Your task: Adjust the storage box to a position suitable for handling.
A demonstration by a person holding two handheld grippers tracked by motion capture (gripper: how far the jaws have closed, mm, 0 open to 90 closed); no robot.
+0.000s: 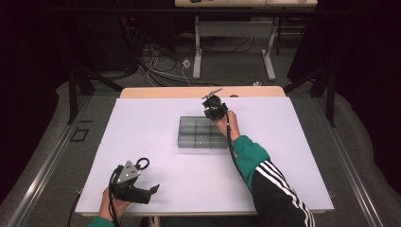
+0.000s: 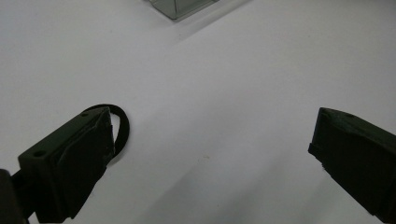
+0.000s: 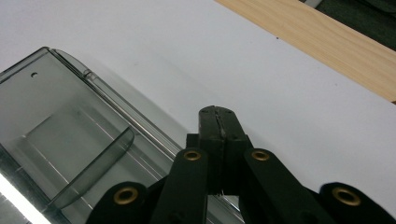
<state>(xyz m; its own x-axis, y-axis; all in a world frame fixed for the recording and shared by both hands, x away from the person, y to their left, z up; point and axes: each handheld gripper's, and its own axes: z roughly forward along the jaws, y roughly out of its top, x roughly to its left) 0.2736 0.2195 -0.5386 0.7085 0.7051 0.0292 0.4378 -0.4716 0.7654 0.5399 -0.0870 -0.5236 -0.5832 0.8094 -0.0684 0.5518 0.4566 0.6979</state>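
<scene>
Smoky grey clear plastic makes up the compartment box (image 1: 202, 132), which sits near the middle of the white counter (image 1: 142, 137). Its long axis runs left to right across the high view, and its open top faces up, with dividers splitting it into cells. The right claw (image 1: 215, 109) hangs at the box's far right corner, jaws pressed together with nothing between them; in the right gripper view the tips (image 3: 218, 122) stand just past the box's rounded rim (image 3: 116, 109). The left claw (image 1: 142, 187) rests near the counter's front left, jaws spread wide and holding nothing, a thin black ring (image 2: 120, 127) lying just beside one jaw.
</scene>
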